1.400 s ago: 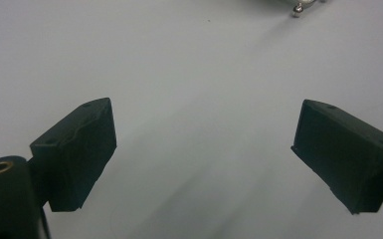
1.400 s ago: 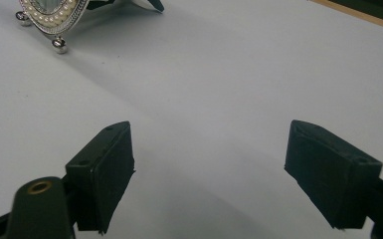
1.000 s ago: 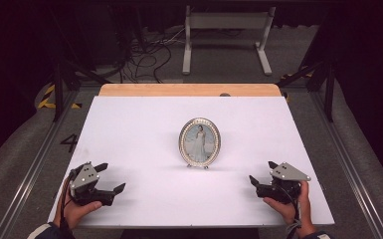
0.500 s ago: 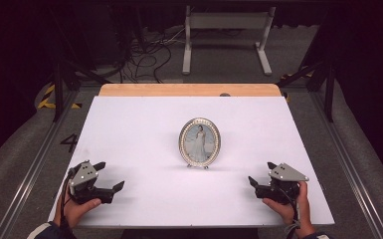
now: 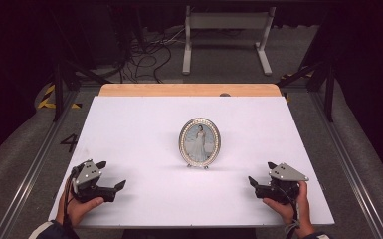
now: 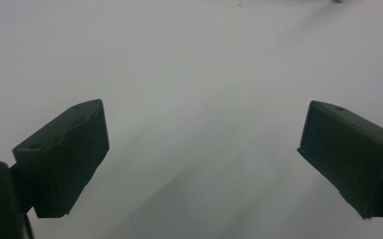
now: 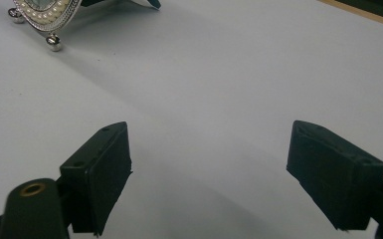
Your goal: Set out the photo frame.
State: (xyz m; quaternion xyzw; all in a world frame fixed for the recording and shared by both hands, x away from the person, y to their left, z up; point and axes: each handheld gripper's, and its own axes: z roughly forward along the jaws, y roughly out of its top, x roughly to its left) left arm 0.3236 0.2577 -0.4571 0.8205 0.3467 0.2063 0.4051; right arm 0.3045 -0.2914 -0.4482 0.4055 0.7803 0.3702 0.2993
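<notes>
— What is the setting?

— A white table top (image 5: 144, 129) under a dark room, with grey carpet around it, a strip of bare wood (image 5: 189, 90) along its far edge, and beyond that a tangle of cables (image 5: 146, 52) and the white legs of a stand (image 5: 226, 30) on the floor.

— Start close to the person. Where are the grippers?

— Near the front edge. The left gripper (image 5: 110, 175) sits at the front left corner, held in the left hand (image 5: 79, 206); its jaws are spread wide with nothing between them, bare white surface showing in the left gripper view (image 6: 201, 149). The right gripper (image 5: 262, 173) sits at the front right, held in the right hand (image 5: 291, 209), jaws likewise wide apart and empty (image 7: 209, 169).

— And farther out?

— An oval picture frame (image 5: 199, 142) stands upright at the table's middle, between the two grippers and well apart from both. Its long axis runs vertically, its face turned toward the person. It rests on small ball feet; the right gripper view catches its beaded lower rim (image 7: 45, 15) at the upper left.
</notes>
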